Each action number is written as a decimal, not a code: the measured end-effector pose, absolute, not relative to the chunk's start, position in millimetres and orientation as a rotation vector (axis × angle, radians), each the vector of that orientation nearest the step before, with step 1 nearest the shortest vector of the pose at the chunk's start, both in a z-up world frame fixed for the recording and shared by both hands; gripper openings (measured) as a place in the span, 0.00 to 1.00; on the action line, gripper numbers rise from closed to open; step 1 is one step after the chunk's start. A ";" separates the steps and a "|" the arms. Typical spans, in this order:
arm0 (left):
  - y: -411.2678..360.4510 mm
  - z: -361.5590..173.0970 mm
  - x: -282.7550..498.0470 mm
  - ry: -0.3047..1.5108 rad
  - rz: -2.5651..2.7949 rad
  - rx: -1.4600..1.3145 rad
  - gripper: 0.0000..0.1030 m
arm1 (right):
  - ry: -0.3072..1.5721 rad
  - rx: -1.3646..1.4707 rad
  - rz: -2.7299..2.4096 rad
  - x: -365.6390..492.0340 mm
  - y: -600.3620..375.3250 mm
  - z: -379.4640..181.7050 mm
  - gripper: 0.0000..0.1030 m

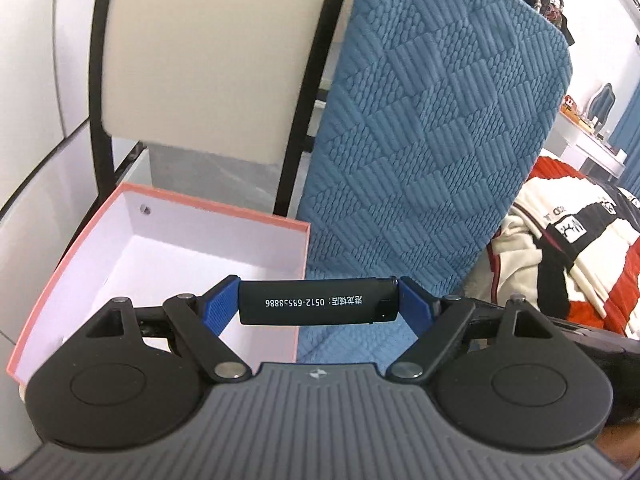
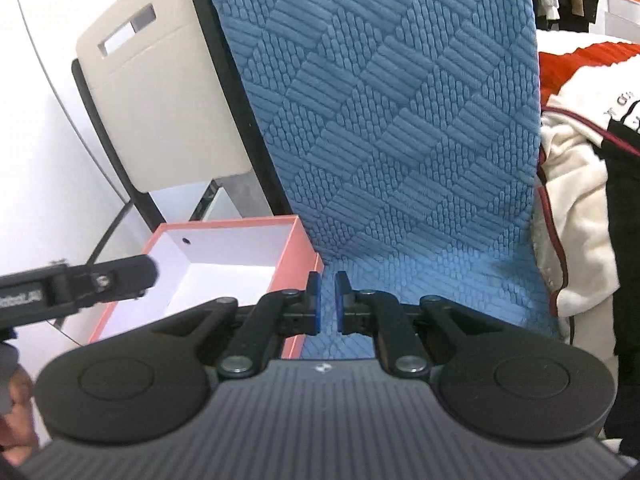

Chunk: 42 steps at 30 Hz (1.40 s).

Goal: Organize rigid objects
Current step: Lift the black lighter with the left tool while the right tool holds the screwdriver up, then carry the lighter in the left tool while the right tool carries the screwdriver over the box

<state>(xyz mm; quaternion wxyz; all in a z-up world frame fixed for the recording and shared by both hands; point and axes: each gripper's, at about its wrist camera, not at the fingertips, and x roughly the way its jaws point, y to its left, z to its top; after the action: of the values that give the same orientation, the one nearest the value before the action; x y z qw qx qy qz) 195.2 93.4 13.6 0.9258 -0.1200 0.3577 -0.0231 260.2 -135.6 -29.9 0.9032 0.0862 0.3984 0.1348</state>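
My left gripper (image 1: 318, 302) is shut on a black lighter (image 1: 316, 303) with white printed digits, gripped end to end between the blue pads and held level over the right edge of an open box. The box (image 1: 216, 216) has salmon-pink outer walls and a white inside; it also shows in the right wrist view (image 2: 298, 236). My right gripper (image 2: 328, 303) is empty, its blue pads nearly together with a narrow gap, hovering over the blue quilted cloth (image 2: 400, 140) just right of the box. The left gripper's body (image 2: 80, 284) shows at the left of the right wrist view.
The blue quilted cloth (image 1: 432, 128) covers the surface. A beige chair with a black frame (image 1: 208, 52) stands behind the box. A red, white and black garment (image 1: 572, 240) lies at the right. White cabinet fronts (image 1: 32, 80) are at the left.
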 end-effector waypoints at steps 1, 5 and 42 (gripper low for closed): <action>95.6 9.8 192.3 0.741 -0.046 -0.246 0.84 | 0.838 0.186 0.275 260.4 -137.2 -35.6 0.10; 98.0 -7.6 180.2 0.771 -0.054 -0.249 0.84 | 0.892 0.209 0.245 253.9 -148.9 -62.7 0.10; 52.2 -97.5 186.2 0.992 -0.080 -0.190 0.84 | 1.148 -0.215 0.413 311.0 -183.6 -216.9 0.35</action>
<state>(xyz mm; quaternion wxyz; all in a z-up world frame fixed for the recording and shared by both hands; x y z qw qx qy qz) 186.2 52.2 -97.5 0.8744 -0.0908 0.4750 -0.0383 311.0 -183.6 -216.9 0.8141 -0.1006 0.5381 0.1938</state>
